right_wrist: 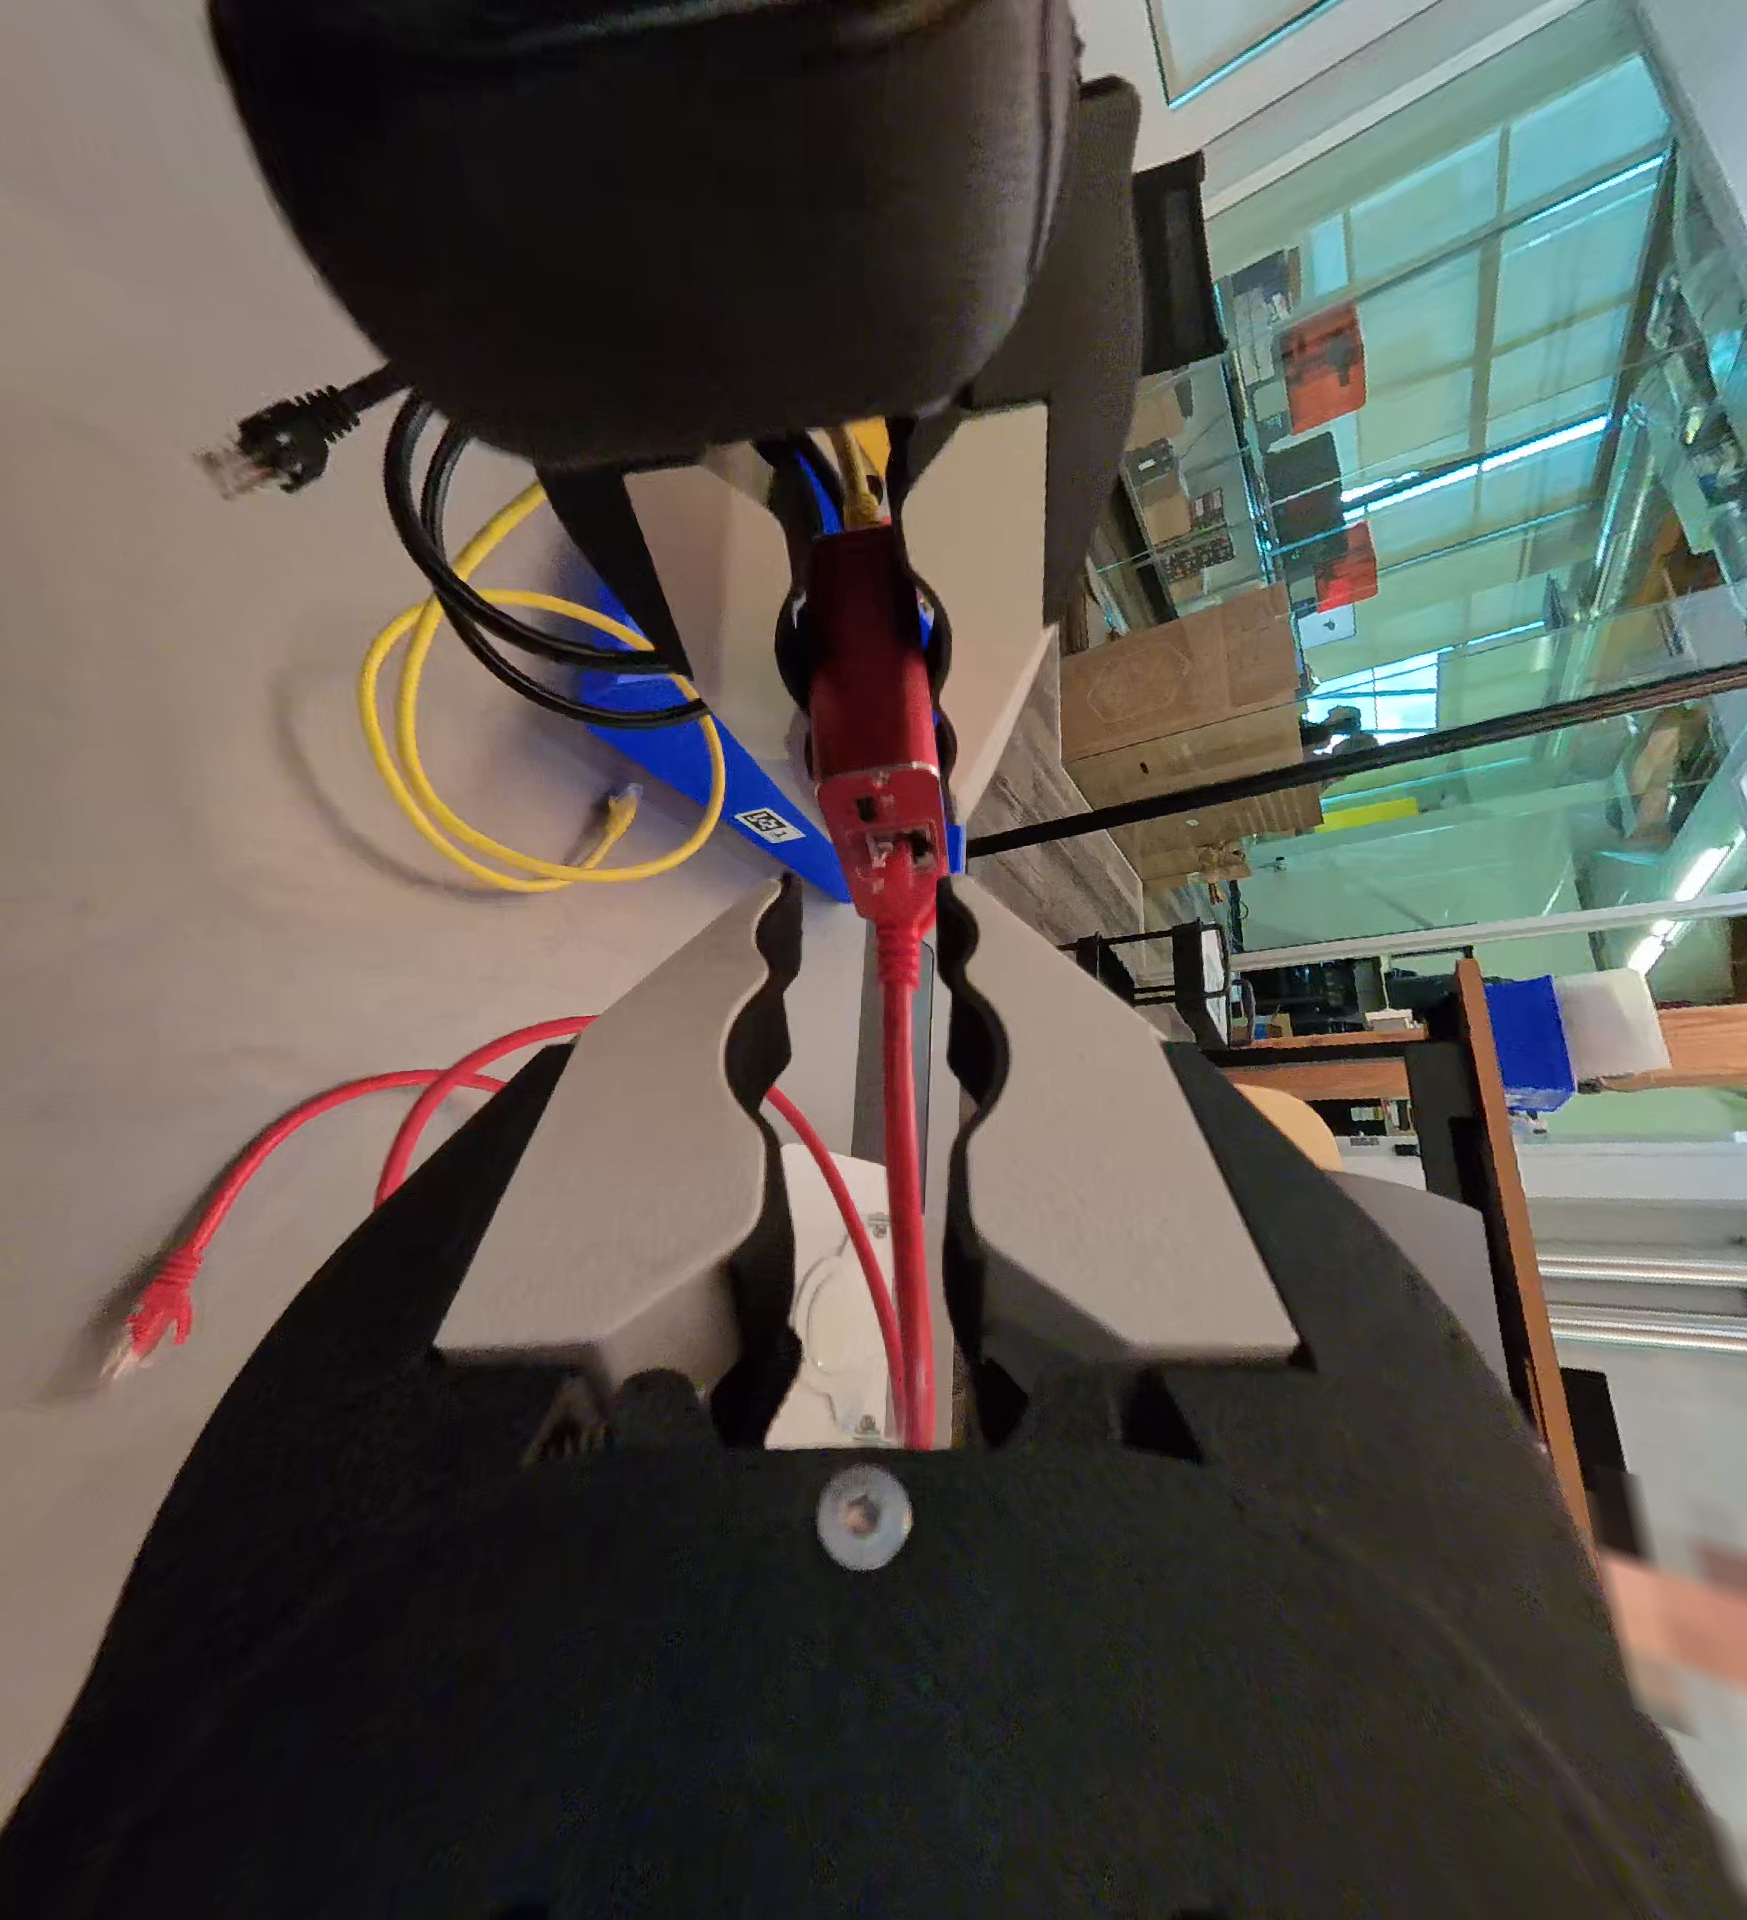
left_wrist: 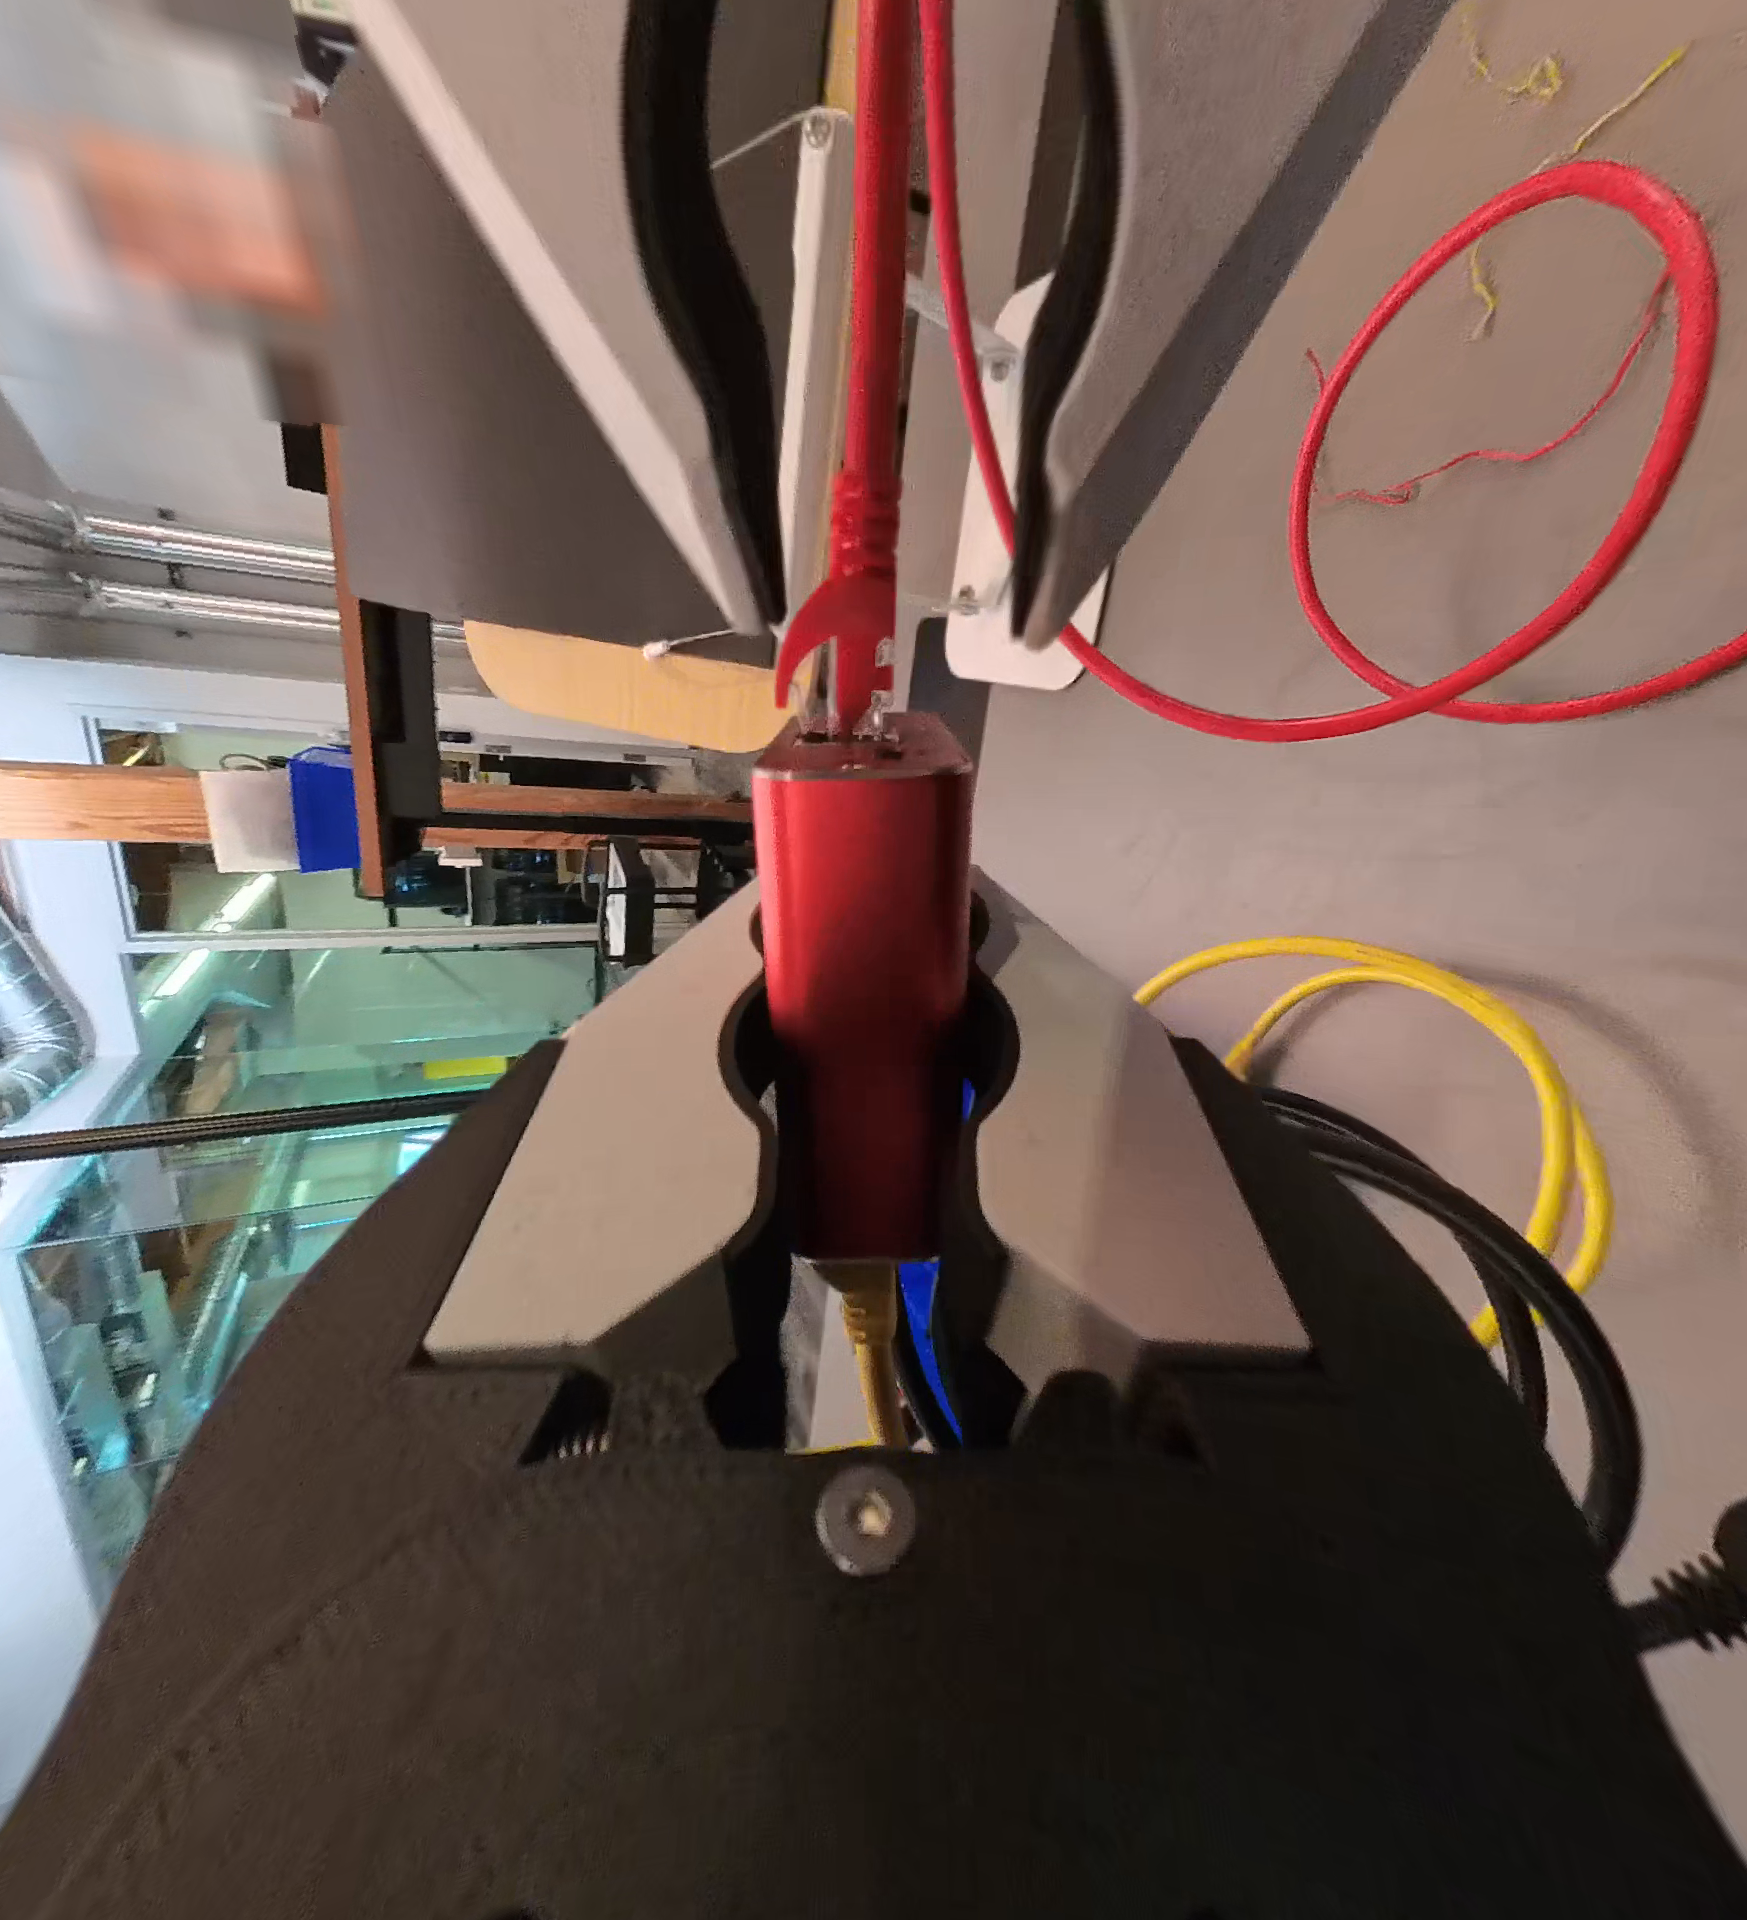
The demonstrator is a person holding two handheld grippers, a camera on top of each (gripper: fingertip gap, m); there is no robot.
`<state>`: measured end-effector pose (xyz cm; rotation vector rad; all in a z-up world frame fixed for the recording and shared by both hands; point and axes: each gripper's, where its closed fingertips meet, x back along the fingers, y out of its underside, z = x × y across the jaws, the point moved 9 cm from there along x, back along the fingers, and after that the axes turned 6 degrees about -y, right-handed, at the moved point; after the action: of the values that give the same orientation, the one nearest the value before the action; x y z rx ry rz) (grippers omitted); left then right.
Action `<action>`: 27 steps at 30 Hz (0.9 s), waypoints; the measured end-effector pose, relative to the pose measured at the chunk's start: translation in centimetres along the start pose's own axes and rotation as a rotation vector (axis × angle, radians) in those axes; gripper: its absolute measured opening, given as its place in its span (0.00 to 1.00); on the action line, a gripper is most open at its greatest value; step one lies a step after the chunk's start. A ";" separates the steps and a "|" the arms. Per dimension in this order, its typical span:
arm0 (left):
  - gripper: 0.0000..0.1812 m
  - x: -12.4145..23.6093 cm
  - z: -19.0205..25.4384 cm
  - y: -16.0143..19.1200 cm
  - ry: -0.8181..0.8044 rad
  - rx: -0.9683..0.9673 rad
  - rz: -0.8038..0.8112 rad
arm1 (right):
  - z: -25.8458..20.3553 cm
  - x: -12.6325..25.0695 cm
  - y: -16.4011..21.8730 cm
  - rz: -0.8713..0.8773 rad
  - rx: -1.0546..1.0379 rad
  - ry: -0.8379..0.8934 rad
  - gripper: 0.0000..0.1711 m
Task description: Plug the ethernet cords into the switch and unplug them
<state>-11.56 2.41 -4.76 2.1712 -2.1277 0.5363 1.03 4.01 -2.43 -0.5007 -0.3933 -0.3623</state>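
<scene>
- The left claw (left_wrist: 864, 1049) is clamped on the red switch (left_wrist: 861, 935), holding it off the grey bench (left_wrist: 1368, 831).
- The right claw (right_wrist: 864, 914) has its fingers spread, with the red cord (right_wrist: 905, 1143) running loosely between them.
- The red plug (left_wrist: 853, 644) sits at the switch's end port; whether it is fully seated I cannot tell.
- A yellow cord (left_wrist: 1534, 1091) and a black cord (left_wrist: 1575, 1351) lie coiled on the bench just beside the switch.

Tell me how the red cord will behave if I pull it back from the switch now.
Likely floppy: the red cord lies in loose loops on the table. Its plug looks partly seated in the red switch, so it may resist; the open right gripper would probably slip.
</scene>
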 end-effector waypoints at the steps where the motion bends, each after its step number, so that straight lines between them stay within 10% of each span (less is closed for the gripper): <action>1: 0.14 0.1 0.1 -0.1 -0.001 -0.014 -0.004 | -0.1 -0.2 -0.1 -0.004 0.008 -0.002 0.14; 27: 0.14 0.8 0.0 -1.0 -0.003 -0.011 0.034 | 0.9 -0.1 0.2 0.001 0.080 -0.092 0.10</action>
<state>-10.59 1.67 -4.31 2.1351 -2.1681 0.5232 0.79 4.70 -1.80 -0.4407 -0.4947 -0.3217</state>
